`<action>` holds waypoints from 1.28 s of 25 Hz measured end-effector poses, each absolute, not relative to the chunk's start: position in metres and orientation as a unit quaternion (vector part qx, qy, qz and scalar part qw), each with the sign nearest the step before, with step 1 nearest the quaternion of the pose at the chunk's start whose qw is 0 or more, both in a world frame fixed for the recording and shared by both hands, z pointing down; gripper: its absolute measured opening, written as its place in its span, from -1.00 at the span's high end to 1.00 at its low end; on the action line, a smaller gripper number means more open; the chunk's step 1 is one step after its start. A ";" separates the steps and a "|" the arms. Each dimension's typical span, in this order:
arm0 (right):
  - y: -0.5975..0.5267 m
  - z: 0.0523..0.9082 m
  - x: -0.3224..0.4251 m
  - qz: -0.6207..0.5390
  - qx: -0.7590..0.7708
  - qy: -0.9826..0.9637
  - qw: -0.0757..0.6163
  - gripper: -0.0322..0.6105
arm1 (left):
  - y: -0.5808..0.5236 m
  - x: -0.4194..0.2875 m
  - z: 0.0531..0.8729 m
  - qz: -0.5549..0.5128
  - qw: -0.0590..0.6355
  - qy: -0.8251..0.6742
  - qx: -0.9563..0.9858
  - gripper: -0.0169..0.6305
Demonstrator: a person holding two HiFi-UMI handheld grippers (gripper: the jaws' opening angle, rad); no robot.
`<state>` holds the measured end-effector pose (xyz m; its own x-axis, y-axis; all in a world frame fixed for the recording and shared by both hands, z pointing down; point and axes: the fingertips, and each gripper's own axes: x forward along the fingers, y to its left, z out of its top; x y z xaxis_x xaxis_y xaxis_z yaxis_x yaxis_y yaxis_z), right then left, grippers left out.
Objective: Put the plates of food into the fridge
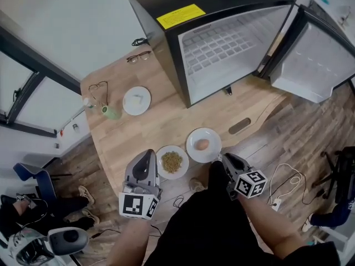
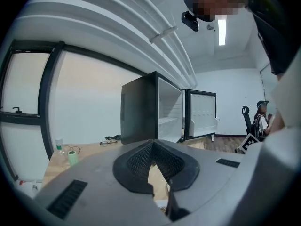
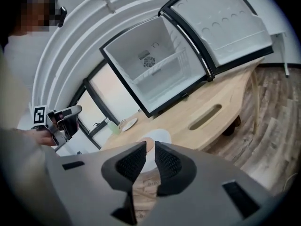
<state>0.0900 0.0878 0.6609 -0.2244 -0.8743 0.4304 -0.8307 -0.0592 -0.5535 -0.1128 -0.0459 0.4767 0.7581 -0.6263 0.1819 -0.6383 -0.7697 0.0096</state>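
White round egg plate [image 1: 193, 140] beside white round grain plate [image 1: 162, 155] on wooden table [image 1: 166, 121]; left gripper [image 2: 151, 145] jaws closed, right gripper [image 3: 150, 146] jaws slightly parted, both empty.

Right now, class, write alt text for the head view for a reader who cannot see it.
Seen from above, an open, empty fridge stands on a wooden table. At the table's near edge lie an egg plate and a plate of grainy food, flanked by the left gripper and right gripper.
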 end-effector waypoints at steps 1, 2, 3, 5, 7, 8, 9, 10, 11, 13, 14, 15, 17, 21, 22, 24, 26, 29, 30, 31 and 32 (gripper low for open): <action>0.088 0.666 0.089 -0.387 -0.619 0.683 0.032 0.71 | -0.044 -0.112 0.477 0.086 0.034 -0.336 0.937 0.94; 0.087 0.672 0.087 -0.395 -0.615 0.681 0.036 0.66 | -0.043 -0.113 0.478 0.088 0.033 -0.335 0.937 0.94; 0.087 0.678 0.085 -0.404 -0.611 0.679 0.039 0.63 | -0.041 -0.115 0.479 0.090 0.032 -0.336 0.937 0.94; 0.087 0.690 0.082 -0.424 -0.607 0.671 0.048 0.57 | -0.037 -0.120 0.481 0.097 0.031 -0.338 0.936 0.94; 0.085 0.703 0.080 -0.448 -0.604 0.657 0.063 0.40 | -0.035 -0.128 0.483 0.103 0.031 -0.343 0.933 0.94; 0.084 0.708 0.080 -0.459 -0.602 0.649 0.071 0.34 | -0.035 -0.132 0.485 0.106 0.031 -0.346 0.932 0.94; 0.082 0.713 0.079 -0.468 -0.601 0.643 0.078 0.33 | -0.034 -0.135 0.486 0.109 0.032 -0.349 0.930 0.94; 0.081 0.716 0.078 -0.476 -0.599 0.639 0.085 0.33 | -0.033 -0.139 0.488 0.111 0.034 -0.353 0.929 0.94; 0.079 0.720 0.078 -0.482 -0.597 0.635 0.091 0.33 | -0.032 -0.141 0.489 0.112 0.035 -0.355 0.927 0.94; 0.077 0.726 0.077 -0.497 -0.593 0.626 0.098 0.33 | -0.029 -0.145 0.490 0.115 0.035 -0.358 0.926 0.94; 0.076 0.729 0.076 -0.504 -0.592 0.620 0.104 0.33 | -0.027 -0.146 0.491 0.117 0.035 -0.359 0.926 0.94; 0.074 0.731 0.075 -0.512 -0.590 0.614 0.111 0.33 | -0.025 -0.148 0.492 0.118 0.035 -0.359 0.925 0.94; 0.071 0.734 0.074 -0.528 -0.585 0.602 0.127 0.35 | -0.022 -0.152 0.493 0.121 0.034 -0.360 0.924 0.94; 0.065 0.734 0.071 -0.535 -0.582 0.593 0.156 0.46 | -0.017 -0.161 0.493 0.126 0.033 -0.365 0.922 0.94; 0.064 0.732 0.070 -0.529 -0.583 0.596 0.157 0.60 | -0.016 -0.163 0.493 0.127 0.033 -0.365 0.922 0.94; 0.061 0.726 0.070 -0.520 -0.587 0.599 0.161 0.65 | -0.014 -0.167 0.494 0.127 0.032 -0.367 0.921 0.94; 0.058 0.717 0.071 -0.514 -0.584 0.600 0.184 0.73 | -0.012 -0.169 0.494 0.127 0.033 -0.369 0.920 0.94; 0.054 0.703 0.072 -0.515 -0.576 0.595 0.222 0.80 | -0.008 -0.170 0.492 0.125 0.033 -0.368 0.921 0.94; 0.053 0.701 0.073 -0.517 -0.575 0.591 0.228 0.80 | -0.008 -0.170 0.492 0.125 0.033 -0.368 0.921 0.94; 0.053 0.700 0.074 -0.518 -0.575 0.589 0.231 0.80 | -0.007 -0.170 0.491 0.124 0.033 -0.368 0.921 0.94; 0.054 0.698 0.075 -0.518 -0.576 0.587 0.234 0.80 | -0.007 -0.169 0.490 0.123 0.033 -0.368 0.921 0.94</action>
